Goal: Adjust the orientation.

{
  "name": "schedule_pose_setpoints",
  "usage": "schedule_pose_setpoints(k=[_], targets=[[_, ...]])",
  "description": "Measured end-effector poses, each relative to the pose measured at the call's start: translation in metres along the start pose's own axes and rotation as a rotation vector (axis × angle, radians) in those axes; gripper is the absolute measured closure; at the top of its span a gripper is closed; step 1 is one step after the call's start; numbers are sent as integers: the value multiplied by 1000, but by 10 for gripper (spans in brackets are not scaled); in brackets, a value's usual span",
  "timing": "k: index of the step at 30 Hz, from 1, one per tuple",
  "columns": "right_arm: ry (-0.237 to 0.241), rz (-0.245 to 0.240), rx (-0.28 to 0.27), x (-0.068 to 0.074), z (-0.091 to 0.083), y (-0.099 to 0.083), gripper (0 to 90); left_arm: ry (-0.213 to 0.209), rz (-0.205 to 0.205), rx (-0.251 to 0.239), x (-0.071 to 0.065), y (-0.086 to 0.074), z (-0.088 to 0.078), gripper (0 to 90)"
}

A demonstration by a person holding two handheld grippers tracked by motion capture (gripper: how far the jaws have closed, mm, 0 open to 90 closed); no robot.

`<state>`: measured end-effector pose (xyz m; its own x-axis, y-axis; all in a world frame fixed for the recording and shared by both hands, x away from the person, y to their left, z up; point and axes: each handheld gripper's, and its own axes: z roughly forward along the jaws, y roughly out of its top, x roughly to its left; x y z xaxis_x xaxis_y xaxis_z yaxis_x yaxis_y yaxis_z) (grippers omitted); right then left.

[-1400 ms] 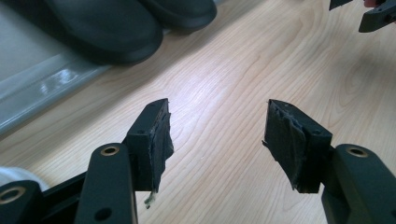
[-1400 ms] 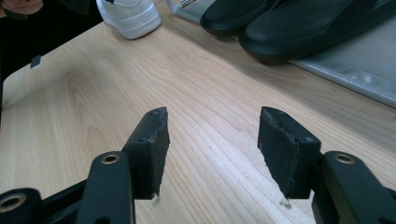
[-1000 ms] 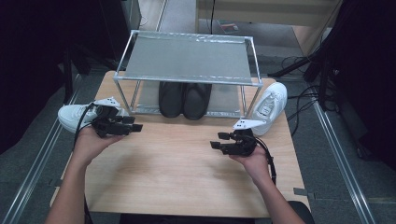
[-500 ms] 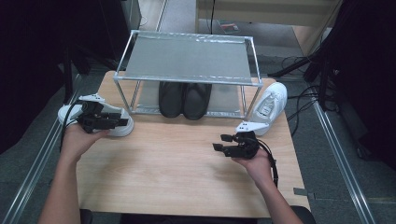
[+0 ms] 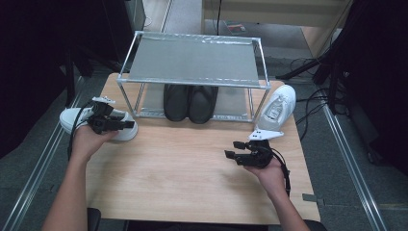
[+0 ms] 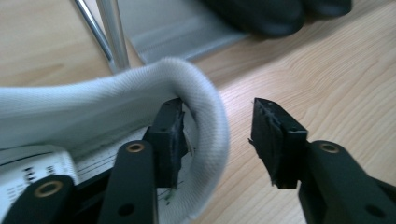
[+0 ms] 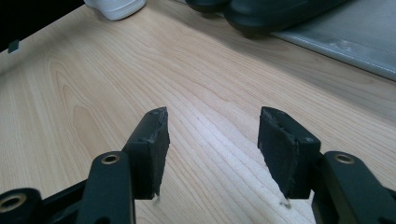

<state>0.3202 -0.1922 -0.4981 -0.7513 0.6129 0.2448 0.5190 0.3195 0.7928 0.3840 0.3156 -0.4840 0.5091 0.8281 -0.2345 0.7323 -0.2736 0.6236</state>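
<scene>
The left gripper (image 5: 126,124) sits over the white shoe (image 5: 72,119) at about 9 o'clock on the table (image 5: 183,183), just beside the left leg of the metal rack (image 5: 192,60). In the left gripper view, one jaw is inside the shoe's opening and the other stands outside, with the padded heel collar (image 6: 212,135) between them; the jaws have just been closing, but a gap shows between the outer pad and the fabric, so the collar is straddled, not yet pinched. The right gripper (image 5: 235,148) hovers at about 4 o'clock over bare wood, jaws spread with nothing between them. A second white shoe (image 5: 275,108) leans at about 2 o'clock against the rack's right side, and a pair of black shoes (image 5: 190,102) sits on the lower shelf at 12 o'clock. Risks, as judged from here: the collar is soft and rounded, so a bite taken only at its rim may squeeze the padding and slip off once the shoe's weight hangs from it. Held by the heel alone, the toe is likely to droop and swing, and with the rack leg so near it could knock the frame or catch on it. If the jaws close off-centre, the shoe may twist and slide toward the table's left edge, which lies close by. The leaning shoe at 2 o'clock could tip if the rack gets bumped.
</scene>
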Motion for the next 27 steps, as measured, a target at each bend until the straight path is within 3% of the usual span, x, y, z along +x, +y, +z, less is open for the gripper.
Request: schedule_pose_setpoints(k=[3, 11, 16, 18, 20, 23, 24, 27], targets=[[-4, 5, 1, 0, -1, -1, 448, -20, -13, 10, 3, -1, 7, 596], [-11, 13, 8, 1, -2, -4, 448, 21, 41, 13, 0, -3, 14, 709], [-10, 3, 17, 2, 1, -3, 448, 33, 52, 10, -2, -4, 13, 749], [-10, 2, 17, 1, 1, -3, 449, 99, 86, 35, -10, -1, 13, 758], [-11, -1, 15, 1, 1, -3, 449, 112, 96, 51, -12, 1, 13, 762], [-11, 7, 16, 0, 0, -3, 449, 110, 77, 39, -13, 2, 6, 772], [-8, 7, 16, 0, 0, -3, 449, 103, 68, 16, -12, 1, -2, 774], [-3, 7, 16, 0, 2, -2, 450, 117, 73, 3, -17, 2, -11, 775]])
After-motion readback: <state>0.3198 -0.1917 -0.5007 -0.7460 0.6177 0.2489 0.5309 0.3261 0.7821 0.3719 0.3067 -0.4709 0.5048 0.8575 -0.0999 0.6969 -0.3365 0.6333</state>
